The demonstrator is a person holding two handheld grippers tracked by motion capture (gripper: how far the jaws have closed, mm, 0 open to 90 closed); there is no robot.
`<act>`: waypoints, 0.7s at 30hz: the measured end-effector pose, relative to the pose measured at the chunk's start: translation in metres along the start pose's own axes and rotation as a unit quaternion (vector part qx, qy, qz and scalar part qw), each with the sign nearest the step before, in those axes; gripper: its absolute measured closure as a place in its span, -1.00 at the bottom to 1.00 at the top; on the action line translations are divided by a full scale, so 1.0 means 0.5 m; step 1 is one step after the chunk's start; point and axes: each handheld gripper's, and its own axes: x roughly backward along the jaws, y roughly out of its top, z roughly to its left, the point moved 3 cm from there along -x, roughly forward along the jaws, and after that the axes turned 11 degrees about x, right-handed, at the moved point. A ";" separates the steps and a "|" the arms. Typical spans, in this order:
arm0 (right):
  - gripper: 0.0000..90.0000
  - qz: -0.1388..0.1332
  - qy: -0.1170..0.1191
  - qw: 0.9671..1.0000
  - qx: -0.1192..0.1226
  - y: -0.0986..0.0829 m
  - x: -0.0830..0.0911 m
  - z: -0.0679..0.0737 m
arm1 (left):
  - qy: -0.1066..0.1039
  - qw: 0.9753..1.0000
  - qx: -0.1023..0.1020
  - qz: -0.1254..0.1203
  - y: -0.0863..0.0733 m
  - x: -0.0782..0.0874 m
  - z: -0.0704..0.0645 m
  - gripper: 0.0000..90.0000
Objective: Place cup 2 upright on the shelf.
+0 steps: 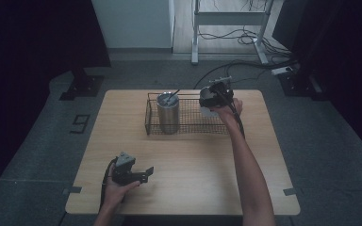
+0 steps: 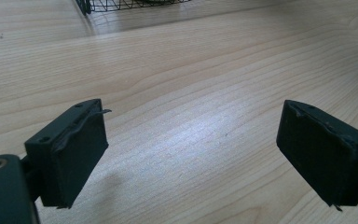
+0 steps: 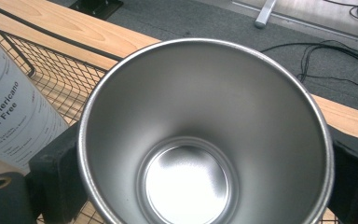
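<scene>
My right tongs (image 3: pixel 186 186) pinch the steel cup (image 3: pixel 200 135) upright over the wire basket (image 1: pixel 188 126) – left tongs (image 2: pixel 191 158) spread, idle on the surface (image 2: pixel 191 70).

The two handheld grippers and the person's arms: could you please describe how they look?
Both are black. The left gripper carries a grey three-cornered plate on top and has two blocky jaws with worn rubbery pads. The right gripper trails a black cable. The forearms are bare, no sleeves showing.
</scene>
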 end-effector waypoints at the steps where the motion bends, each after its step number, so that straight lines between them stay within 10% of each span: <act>1: -0.85 0.002 0.001 1.000 0.001 -0.001 -0.002 0.000 | 0.000 1.000 0.000 0.000 0.000 0.000 0.000 -0.81; 21: -0.85 0.023 0.004 1.000 0.005 -0.017 -0.030 0.002 | 0.000 1.000 0.002 0.000 0.000 0.002 0.002 -0.81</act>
